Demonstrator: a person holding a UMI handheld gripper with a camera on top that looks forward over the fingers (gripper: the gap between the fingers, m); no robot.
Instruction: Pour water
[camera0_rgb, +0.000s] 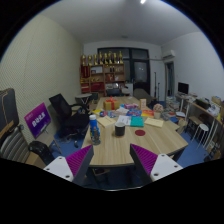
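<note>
My gripper hangs above the near end of a long wooden table. Its two fingers with purple pads are spread wide apart, open, with only bare tabletop between them. Well beyond the left finger, a blue bottle stands upright on the table. A dark cup sits a little to the right of it. Both are far ahead of the fingertips and untouched. Whether either holds water cannot be seen.
Boxes, papers and small items crowd the table's far half. Black office chairs and a purple sign stand left of the table. A shelf unit lines the back wall. A desk with a monitor runs along the right.
</note>
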